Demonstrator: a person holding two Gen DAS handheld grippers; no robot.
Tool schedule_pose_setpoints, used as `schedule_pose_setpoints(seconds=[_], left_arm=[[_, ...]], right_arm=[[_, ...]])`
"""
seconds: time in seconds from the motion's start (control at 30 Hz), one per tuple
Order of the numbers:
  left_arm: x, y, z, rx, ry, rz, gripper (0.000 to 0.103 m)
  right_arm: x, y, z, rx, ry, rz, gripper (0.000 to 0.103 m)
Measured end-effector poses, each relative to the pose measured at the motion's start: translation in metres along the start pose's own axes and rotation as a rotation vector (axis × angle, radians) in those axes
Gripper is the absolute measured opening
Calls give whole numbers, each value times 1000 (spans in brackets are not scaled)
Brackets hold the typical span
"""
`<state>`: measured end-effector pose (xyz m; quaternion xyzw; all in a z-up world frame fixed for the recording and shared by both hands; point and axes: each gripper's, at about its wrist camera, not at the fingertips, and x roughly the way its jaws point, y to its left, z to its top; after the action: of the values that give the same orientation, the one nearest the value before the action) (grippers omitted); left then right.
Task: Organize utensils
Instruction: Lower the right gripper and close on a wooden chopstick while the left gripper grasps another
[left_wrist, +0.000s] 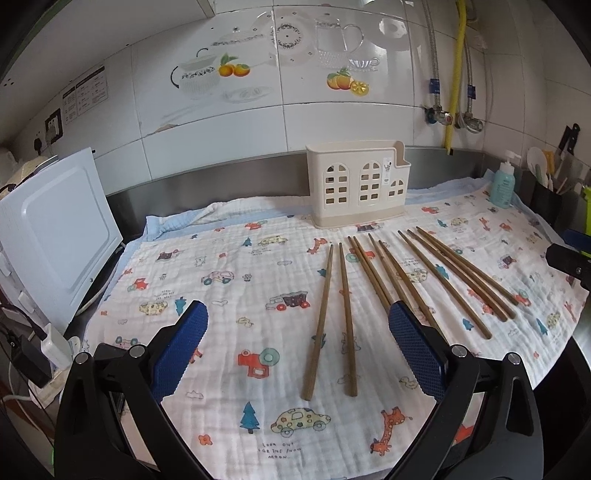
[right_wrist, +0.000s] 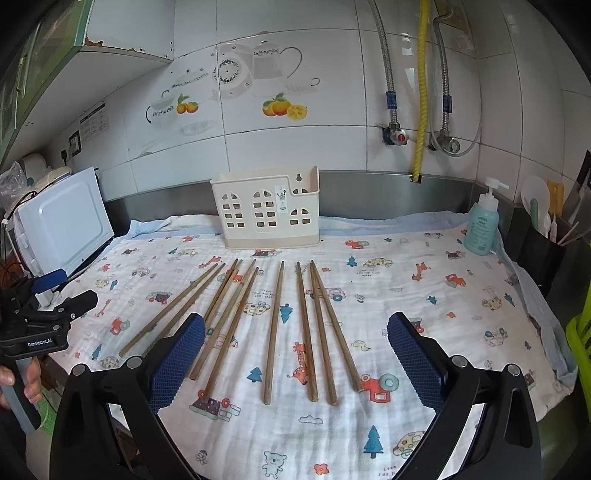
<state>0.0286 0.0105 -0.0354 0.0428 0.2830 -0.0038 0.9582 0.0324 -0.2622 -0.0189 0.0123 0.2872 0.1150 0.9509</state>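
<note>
Both your grippers hang above the near edge of the tabletop, nothing in either. Left gripper (left_wrist: 297, 332): jaws spread wide, blue pads (left_wrist: 181, 347) clear of the cloth (left_wrist: 229, 295). Right gripper (right_wrist: 295, 345): likewise wide open, empty. In the right wrist view your left gripper (right_wrist: 61, 299) also shows at 9 o'clock, with a hand (right_wrist: 22, 380) on its grey handle.

Chopsticks (right_wrist: 273, 332) lie loose on the cloth in a fan, thin ends toward the holder (right_wrist: 266, 206), thick ends toward you. About ten sticks counted in the right wrist view; some overlap near the tips, so the count is not firm. In the left wrist view one pair (left_wrist: 332, 317) sits between the open jaws, slightly right of centre; the others spread off toward 2 o'clock, partly hidden behind the right pad.

The holder, cream plastic with window-shaped cutouts, stands upright at 12 o'clock on the far edge of the cloth, against the steel backsplash. No stick shows above its rim.

Soap bottle (right_wrist: 482, 221) at 2 o'clock, on the cloth's far right corner. White appliance (right_wrist: 62, 221) at 10 o'clock. A dark tub (right_wrist: 535, 254) with spoons beyond the bottle.
</note>
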Motion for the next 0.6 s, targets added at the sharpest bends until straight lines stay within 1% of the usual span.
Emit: schedule_pose_setpoints(seconds=[0.03, 0.1, 0.13, 0.17, 0.23, 0.3, 0.33, 0.37, 0.4, 0.43, 0.47, 0.5, 0.53, 0.6], left_arm=[[1, 0, -1, -2, 5, -6, 96], [5, -2, -3, 0, 15, -19, 96], [6, -3, -4, 4, 19, -20, 88], [9, -4, -5, 9, 26, -27, 84], [13, -4, -7, 7, 41, -45, 81], [18, -3, -11, 11, 57, -54, 75], [20, -3, -12, 11, 62, -55, 75], [21, -2, -14, 8, 66, -55, 72], [24, 0, -16, -2, 75, -63, 63], [27, 3, -17, -21, 87, -78, 60], [30, 5, -18, -40, 95, -94, 60], [32, 6, -19, -45, 102, -103, 58], [35, 6, -21, -43, 108, -107, 56], [41, 5, -23, -33, 116, -116, 53]], right_arm=[[1, -2, -1, 5, 4, 2, 93], [5, -6, -4, 10, 20, 7, 84], [7, -8, -5, 11, 29, 9, 78], [9, -10, -7, 12, 36, 8, 77], [13, -14, -10, 14, 54, 2, 75], [18, -17, -14, 18, 71, 3, 70], [20, -19, -17, 21, 84, 3, 67], [23, -21, -19, 23, 96, 0, 65], [26, -22, -20, 24, 102, 1, 63], [28, -24, -22, 27, 108, 3, 59], [31, -25, -23, 28, 116, 4, 55], [34, -26, -24, 27, 124, 4, 53], [37, -26, -26, 25, 133, 4, 50], [43, -28, -29, 25, 146, -3, 46]])
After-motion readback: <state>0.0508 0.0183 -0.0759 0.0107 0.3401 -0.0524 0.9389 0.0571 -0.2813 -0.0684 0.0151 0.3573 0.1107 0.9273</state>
